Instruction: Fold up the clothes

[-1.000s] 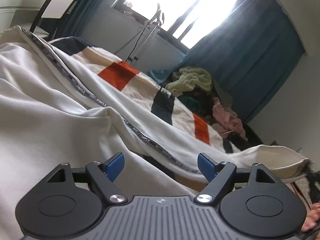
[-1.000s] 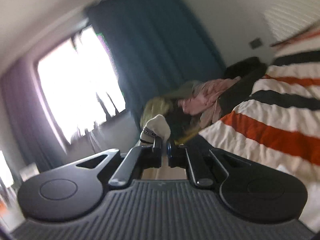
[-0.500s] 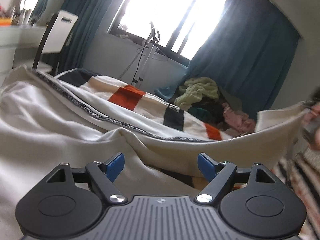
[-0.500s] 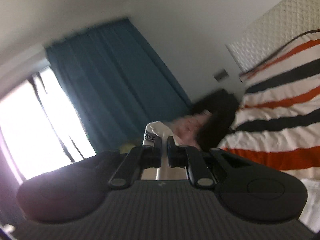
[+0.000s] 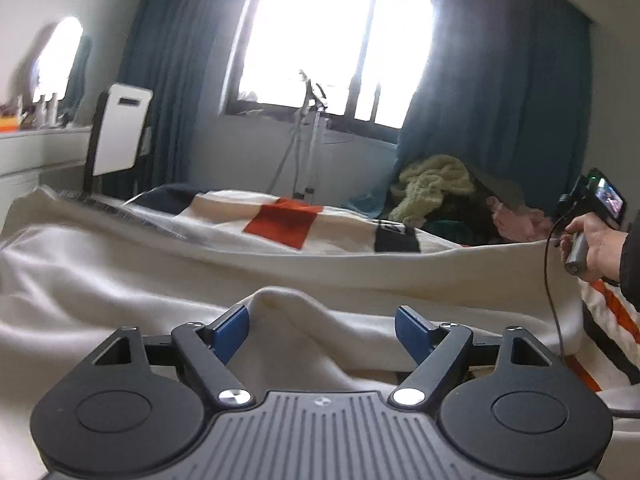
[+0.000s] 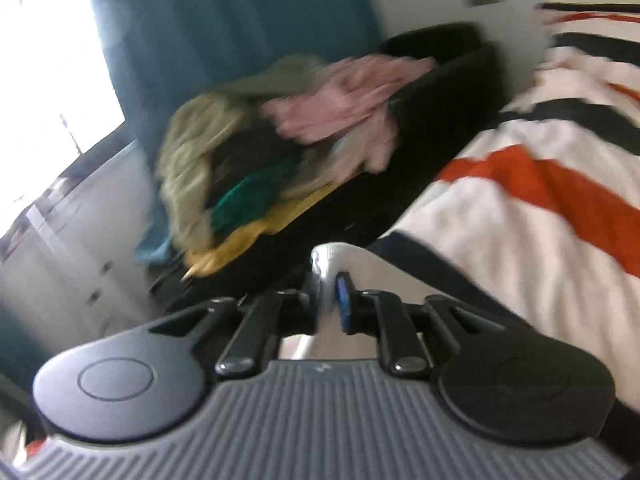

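Observation:
A large cream garment [image 5: 120,280] lies spread over the striped bed. My left gripper [image 5: 322,330] is open just above it, with a raised fold of the cloth [image 5: 280,300] between the blue pads. My right gripper [image 6: 329,292] is shut on a bunched white edge of the cream garment [image 6: 326,258]. In the left wrist view the right gripper's handle [image 5: 588,216] and the hand on it hold the garment's far edge up at the right.
The bed cover [image 6: 540,208] has white, orange and dark stripes. A pile of clothes [image 6: 280,128], green, pink, yellow and teal, lies at the bed's far side by blue curtains [image 5: 500,100]. A chair [image 5: 120,128] and a stand [image 5: 308,136] stand under the window.
My right gripper has carried the garment's edge up and across, so the cloth now stretches as a raised fold. The left gripper has tilted level, and a fold now sits between its pads.

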Demonstrator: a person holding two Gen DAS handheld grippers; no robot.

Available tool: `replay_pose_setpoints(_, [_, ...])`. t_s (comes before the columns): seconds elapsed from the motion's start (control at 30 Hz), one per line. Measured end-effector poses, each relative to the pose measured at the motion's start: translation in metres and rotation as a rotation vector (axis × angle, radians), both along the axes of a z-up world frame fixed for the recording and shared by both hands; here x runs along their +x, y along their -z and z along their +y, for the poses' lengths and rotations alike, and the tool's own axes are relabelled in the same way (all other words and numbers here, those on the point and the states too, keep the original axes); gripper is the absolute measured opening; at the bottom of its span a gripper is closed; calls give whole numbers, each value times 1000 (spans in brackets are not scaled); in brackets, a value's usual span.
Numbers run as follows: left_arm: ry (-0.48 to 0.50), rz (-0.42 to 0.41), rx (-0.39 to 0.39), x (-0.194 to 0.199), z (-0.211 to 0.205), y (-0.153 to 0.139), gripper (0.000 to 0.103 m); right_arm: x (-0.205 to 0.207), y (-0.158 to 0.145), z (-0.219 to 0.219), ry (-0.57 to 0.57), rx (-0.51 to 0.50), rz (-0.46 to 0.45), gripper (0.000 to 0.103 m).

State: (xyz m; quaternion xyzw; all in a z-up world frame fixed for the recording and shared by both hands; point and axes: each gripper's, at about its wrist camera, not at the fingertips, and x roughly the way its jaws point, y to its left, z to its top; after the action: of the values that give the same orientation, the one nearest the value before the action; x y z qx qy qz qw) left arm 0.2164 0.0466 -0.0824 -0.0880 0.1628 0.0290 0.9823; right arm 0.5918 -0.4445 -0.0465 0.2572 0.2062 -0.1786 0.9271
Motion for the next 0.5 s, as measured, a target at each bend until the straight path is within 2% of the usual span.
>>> replay_pose_setpoints(0.03, [4, 3, -10, 1, -1, 1, 82, -1, 3, -2, -31, 1, 4, 43])
replay_pose_setpoints(0.13, [7, 32, -16, 0, -2, 3, 82, -25, 0, -4, -39, 44, -37, 65])
replay_pose_setpoints(0.27, [22, 36, -33, -13, -5, -3, 82, -74, -10, -15, -92, 153, -126, 67])
replay_pose_setpoints(0.33, [41, 36, -31, -22, -9, -6, 82, -104, -7, -19, -102, 213, -138, 66])
replay_pose_setpoints(0.47, [101, 33, 15, -43, -25, -10, 82, -193, 23, -16, -56, 356, -65, 67])
replay_pose_setpoints(0.5, [115, 28, 23, -47, -30, -11, 82, -217, 29, -13, -55, 343, -35, 67])
